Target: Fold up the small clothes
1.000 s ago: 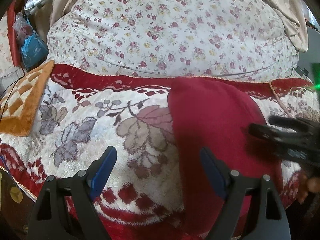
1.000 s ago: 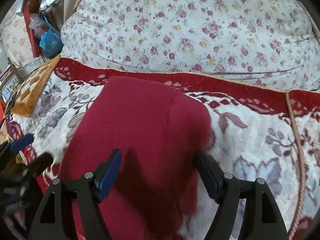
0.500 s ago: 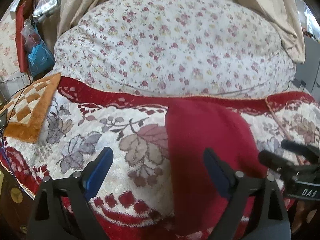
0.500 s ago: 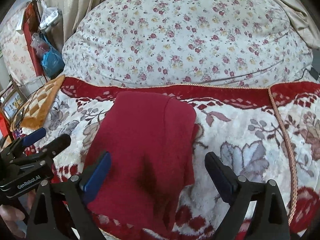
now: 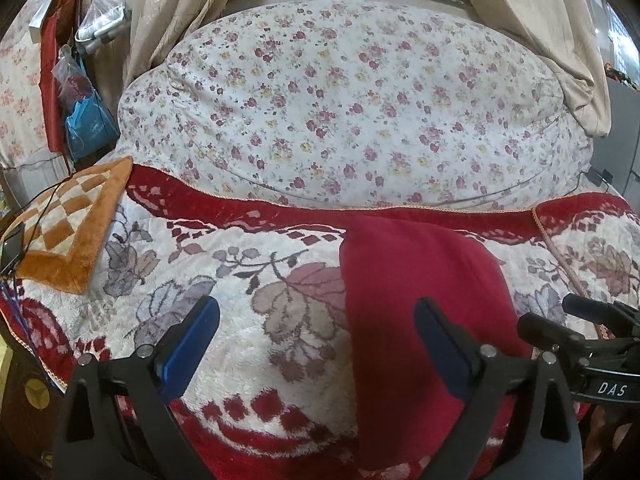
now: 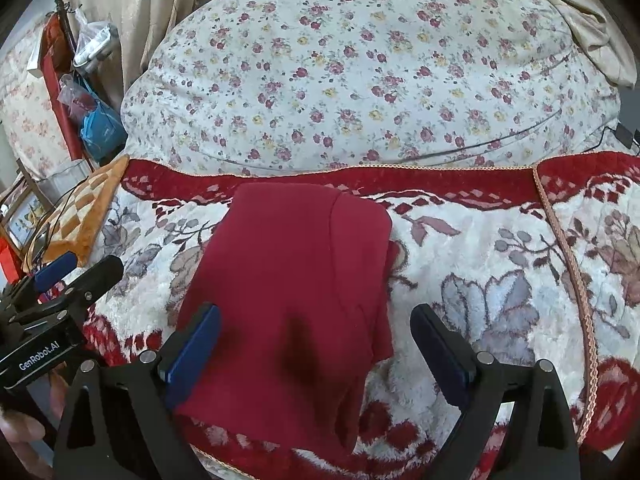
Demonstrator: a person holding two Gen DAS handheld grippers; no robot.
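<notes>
Garment: dark red cloth, folded into a long, narrow shape, lying flat on the blanket; its far end reaches the blanket's red border, its near end runs toward the cameras.
Garment surface: a seam or fold line runs lengthwise along the right part; a small flap juts out at the right edge, seen in the right wrist view.
Support: plush blanket, white with grey and rose leaf pattern, red border and braided trim.
Left gripper: jaws spread wide, having just been opening; blue pads face each other with nothing pinched. In its own view the left pad is over bare blanket, the right pad over the garment's middle, apparently clear of the cloth.
Right gripper: jaws spread wide, having just been opening; nothing pinched. The left pad is over the garment's left part, the right pad over bare blanket beyond the cloth's right edge.
Gripper positions: left gripper sits at the garment's left side, right gripper at its right side; each shows at the edge of the other's view.
Person: fingertips visible at the lower left corner of the right wrist view.
Behind the blanket: large floral bedding mound, white with small red flowers.
Left of the blanket: orange checked cushion, with a dark cable across it.
Background: beige curtains; blue bag hanging at far left.
</notes>
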